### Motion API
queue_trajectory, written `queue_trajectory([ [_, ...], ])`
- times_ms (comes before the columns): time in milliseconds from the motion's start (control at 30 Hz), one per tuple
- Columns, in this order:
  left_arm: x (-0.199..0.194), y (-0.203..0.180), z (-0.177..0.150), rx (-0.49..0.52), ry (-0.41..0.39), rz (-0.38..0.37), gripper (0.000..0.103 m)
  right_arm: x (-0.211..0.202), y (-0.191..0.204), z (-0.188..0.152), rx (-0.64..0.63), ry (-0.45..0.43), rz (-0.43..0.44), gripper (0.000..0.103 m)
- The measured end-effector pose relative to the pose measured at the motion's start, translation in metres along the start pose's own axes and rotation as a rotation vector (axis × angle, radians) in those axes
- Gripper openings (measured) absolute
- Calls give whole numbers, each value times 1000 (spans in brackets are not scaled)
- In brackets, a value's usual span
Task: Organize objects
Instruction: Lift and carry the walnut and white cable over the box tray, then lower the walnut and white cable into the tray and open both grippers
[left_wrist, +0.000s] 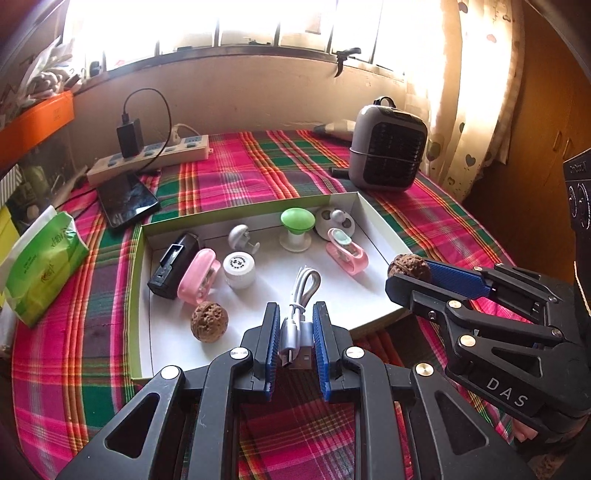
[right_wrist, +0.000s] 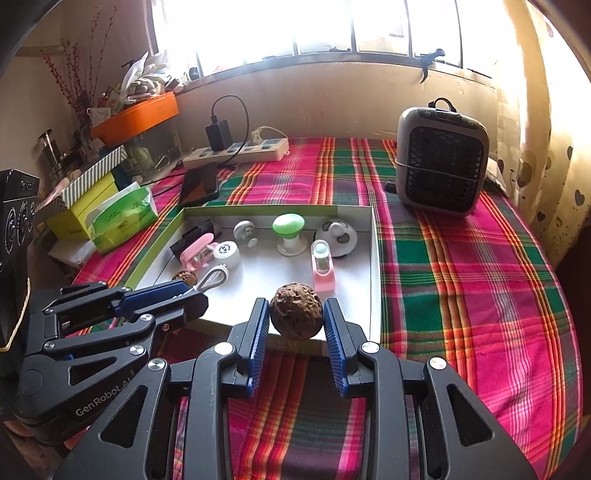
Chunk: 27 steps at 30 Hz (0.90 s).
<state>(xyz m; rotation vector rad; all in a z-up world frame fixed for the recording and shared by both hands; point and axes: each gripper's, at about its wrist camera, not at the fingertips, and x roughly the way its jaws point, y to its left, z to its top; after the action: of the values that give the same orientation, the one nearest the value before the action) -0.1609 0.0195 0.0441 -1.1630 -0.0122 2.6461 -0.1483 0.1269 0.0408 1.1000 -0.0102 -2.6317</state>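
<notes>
Above the near edge of the shallow tray (left_wrist: 365, 206), the left gripper (left_wrist: 295, 332) is clamping a light, floppy coiled cable (left_wrist: 297, 317) at its bundled middle; the right gripper (right_wrist: 295, 325) is pinching a hard, knobbly walnut (right_wrist: 295, 314) across its widest part.

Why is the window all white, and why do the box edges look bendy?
Left wrist view: sunlight overexposes the window to glare, hiding anything outside; the fisheye lens bows the straight walls of the white box. Right wrist view: the same white glare, the curtain glows yellow, corners go dark, yet the walnut in the right gripper looks sharp.
</notes>
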Motion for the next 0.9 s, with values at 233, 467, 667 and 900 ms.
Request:
queue_trajectory([
  [233,12,6,6,-14,15,5,16,15,-3,10,-10,15,6,32],
  [467,21,11,10,-19,25,14,16,29,-7,18,-17,31,26,32],
  [667,30,17,10,-31,41,27,16,44,-8,26,-18,54,39,32],
  [900,37,22,11,-34,53,38,16,58,-6,33,-40,74,40,32],
])
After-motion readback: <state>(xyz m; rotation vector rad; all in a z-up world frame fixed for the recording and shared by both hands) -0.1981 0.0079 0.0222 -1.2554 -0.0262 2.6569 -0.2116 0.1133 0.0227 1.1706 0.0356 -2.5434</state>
